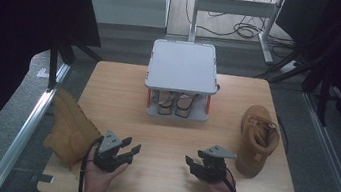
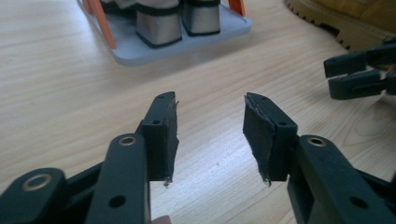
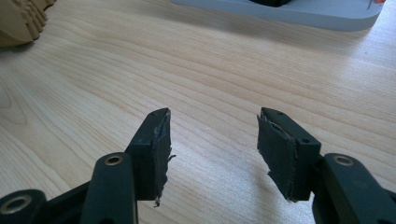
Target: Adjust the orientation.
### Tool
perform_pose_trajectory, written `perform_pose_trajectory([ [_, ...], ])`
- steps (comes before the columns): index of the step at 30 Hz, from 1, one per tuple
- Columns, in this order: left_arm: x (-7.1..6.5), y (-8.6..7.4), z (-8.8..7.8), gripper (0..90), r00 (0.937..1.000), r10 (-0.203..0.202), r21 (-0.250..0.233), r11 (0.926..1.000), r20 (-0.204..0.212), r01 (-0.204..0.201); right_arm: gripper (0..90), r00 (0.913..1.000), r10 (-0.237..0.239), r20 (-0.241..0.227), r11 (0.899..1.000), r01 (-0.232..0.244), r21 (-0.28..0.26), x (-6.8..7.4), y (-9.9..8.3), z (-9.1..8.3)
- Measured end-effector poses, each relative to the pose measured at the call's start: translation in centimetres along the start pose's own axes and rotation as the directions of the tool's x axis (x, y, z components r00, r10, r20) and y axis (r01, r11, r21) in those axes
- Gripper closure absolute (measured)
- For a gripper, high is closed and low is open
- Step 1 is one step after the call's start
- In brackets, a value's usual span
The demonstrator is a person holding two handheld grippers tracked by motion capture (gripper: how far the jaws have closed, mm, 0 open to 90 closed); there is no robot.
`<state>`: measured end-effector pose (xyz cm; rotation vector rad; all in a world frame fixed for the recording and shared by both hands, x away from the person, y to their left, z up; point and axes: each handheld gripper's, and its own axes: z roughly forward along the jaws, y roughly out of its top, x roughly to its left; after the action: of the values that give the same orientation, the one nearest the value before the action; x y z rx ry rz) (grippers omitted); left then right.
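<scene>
Two tan boots lie on a wooden table (image 1: 123, 94), one at each side. The left boot (image 1: 69, 127) lies on its side at the table's left edge, partly over the rim, just beside the left gripper (image 1: 131, 149). The right boot (image 1: 257, 138) rests near the right edge, its opening facing up and toward the camera, near but apart from the right gripper (image 1: 191, 163).

Between them, at the far middle of the table, stands a small grey rack (image 1: 182, 67) with orange posts. A pair of light shoes (image 1: 176, 104) already sits on its lower shelf; its flat top is bare.

Both grippers are held low over the near part of the table, one in each of the person's hands, pointing inward and forward. In the left gripper view the jaws stand apart with nothing but bare wood between them; the same is true in the right gripper view. Neither grasps anything. The black pads (image 2: 258, 135) look frayed at their edges.

Likely risks, judged from this layout: the left boot overhangs the edge, so a nudge from the gripper during the reach could push it off the table. The boots are bulky and soft, and worn pads pinching a floppy collar could slip, letting a boot swing or drop. Carried toward the rack, a boot could knock it or disturb the shoes below.
</scene>
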<state>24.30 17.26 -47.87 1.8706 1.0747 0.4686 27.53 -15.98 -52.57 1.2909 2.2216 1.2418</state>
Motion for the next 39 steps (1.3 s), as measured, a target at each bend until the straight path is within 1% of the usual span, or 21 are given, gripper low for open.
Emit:
perform_pose_trajectory([
  [2,0.5,0.1,-0.5,59.1,0.9999,0.0,-0.009,1.0,0.016,0.0,44.2,1.0,-0.001,-0.001,1.0,0.001,0.0,0.0,0.0,0.0],
  [5,1.2,0.2,-1.2,64.3,0.9998,-0.005,-0.008,1.0,0.017,0.005,43.8,1.0,-0.003,0.005,1.0,0.003,-0.001,0.0,-0.1,-0.1],
  [8,2.1,0.2,-1.7,70.9,0.9999,0.003,-0.019,0.9998,0.012,-0.002,43.8,0.9999,-0.002,0.011,1.0,0.002,-0.001,-0.2,-0.2,-0.2],
  [11,2.7,0.1,-2.4,78.2,0.9996,-0.015,-0.031,0.9994,0.024,0.016,43.8,0.9999,0.004,0.014,1.0,-0.004,-0.005,-0.4,-0.2,-0.3],
  [14,3.0,0.2,-3.0,84.9,0.9994,-0.027,-0.045,0.9986,0.021,0.028,43.8,0.9999,0.01,0.014,1.0,-0.01,-0.009,-0.5,-0.3,-0.4],
  [16,3.3,0.3,-3.5,87.5,0.9993,-0.035,-0.063,0.9974,0.016,0.036,43.8,0.9999,0.009,0.014,1.0,-0.009,-0.009,-0.5,-0.3,-0.4],
  [19,3.9,0.5,-4.5,88.7,0.9989,-0.046,-0.096,0.9944,0.001,0.046,43.8,0.9999,0.006,0.012,1.0,-0.006,-0.008,-0.5,-0.2,-0.4],
  [21,4.4,0.5,-5.1,88.9,0.9979,-0.064,-0.112,0.9917,-0.002,0.063,43.8,0.9999,0.006,0.012,1.0,-0.006,-0.008,-0.5,-0.2,-0.5],
  [25,5.4,0.4,-5.9,89.1,0.9954,-0.095,-0.125,0.9877,-0.011,0.093,43.9,0.9999,0.009,0.013,1.0,-0.009,-0.013,-0.5,-0.2,-0.5],
  [29,6.0,0.3,-6.5,89.2,0.9936,-0.11,-0.132,0.9856,-0.025,0.106,43.9,0.9999,0.009,0.012,1.0,-0.009,-0.012,-0.5,-0.1,-0.4],
  [33,6.6,-0.3,-7.2,89.2,0.9896,-0.136,-0.127,0.9834,-0.045,0.13,44.1,0.9999,0.01,0.003,1.0,-0.01,-0.012,-0.3,-0.1,-0.3],
  [36,7.0,-0.9,-7.9,89.3,0.9854,-0.158,-0.131,0.9803,-0.065,0.148,44.2,1.0,0.001,-0.007,1.0,-0.001,-0.009,-0.1,0.1,0.0],
  [39,7.5,-1.5,-8.8,89.2,0.9794,-0.185,-0.14,0.9748,-0.08,0.173,44.3,0.9998,-0.008,-0.017,1.0,0.007,-0.011,0.1,0.4,0.2],
])
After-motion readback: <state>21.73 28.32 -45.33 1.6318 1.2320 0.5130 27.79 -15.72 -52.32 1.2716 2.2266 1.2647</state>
